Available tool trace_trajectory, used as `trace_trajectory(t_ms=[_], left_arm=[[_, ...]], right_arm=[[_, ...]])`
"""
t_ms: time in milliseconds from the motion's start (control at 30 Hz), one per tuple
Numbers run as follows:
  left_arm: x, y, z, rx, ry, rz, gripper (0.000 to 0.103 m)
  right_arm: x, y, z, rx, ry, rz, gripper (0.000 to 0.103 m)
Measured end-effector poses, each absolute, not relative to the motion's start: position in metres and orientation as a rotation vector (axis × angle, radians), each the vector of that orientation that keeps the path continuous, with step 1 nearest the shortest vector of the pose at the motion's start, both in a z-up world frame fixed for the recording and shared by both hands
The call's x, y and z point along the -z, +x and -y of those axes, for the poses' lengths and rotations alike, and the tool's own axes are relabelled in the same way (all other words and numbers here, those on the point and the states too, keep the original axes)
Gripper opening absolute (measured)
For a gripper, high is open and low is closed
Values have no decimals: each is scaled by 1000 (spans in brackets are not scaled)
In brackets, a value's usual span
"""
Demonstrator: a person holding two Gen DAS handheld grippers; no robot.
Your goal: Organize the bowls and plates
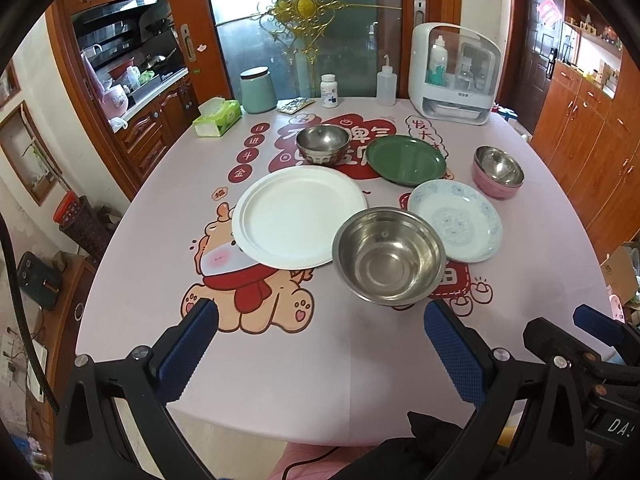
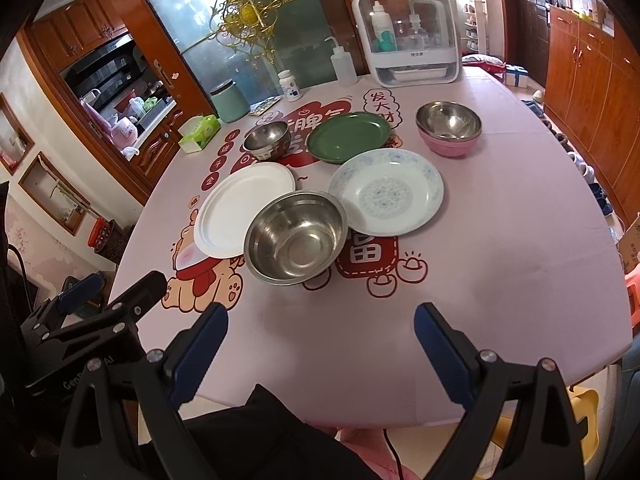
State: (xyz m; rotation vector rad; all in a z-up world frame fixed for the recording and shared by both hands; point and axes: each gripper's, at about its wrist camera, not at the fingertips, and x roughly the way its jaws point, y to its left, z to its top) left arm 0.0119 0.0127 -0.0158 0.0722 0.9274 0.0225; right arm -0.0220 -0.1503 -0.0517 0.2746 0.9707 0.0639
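A large steel bowl sits nearest, its rim over the edge of a white plate. A blue-patterned plate lies to its right. Behind are a green plate, a small steel bowl and a pink bowl with a steel inside. My left gripper and right gripper are open and empty above the near table edge.
The table has a pink cartoon cloth. At the back stand a tissue box, a green canister, a pill bottle, a squeeze bottle and a white storage case. Wooden cabinets line both sides.
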Motion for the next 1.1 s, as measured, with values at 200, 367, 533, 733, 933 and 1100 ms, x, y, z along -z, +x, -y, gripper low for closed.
trace_trajectory(t_ms=[200, 367, 533, 733, 933, 1100], left_arm=[[22, 22, -25, -49, 62, -966, 102], [28, 36, -42, -60, 50, -987, 102], [34, 54, -65, -43, -34, -1021, 102], [44, 81, -81, -52, -56, -1071, 102], [52, 111, -102, -51, -96, -1098, 102], [63, 141, -119, -70, -119, -1126, 102]], right_arm=[[54, -9, 143, -71, 269, -982, 95], [56, 9, 138, -68, 278, -989, 95], [54, 31, 130, -61, 269, -988, 95], [54, 61, 122, -51, 257, -994, 95], [59, 97, 117, -34, 248, -1014, 95], [64, 127, 112, -34, 234, -1018, 95]])
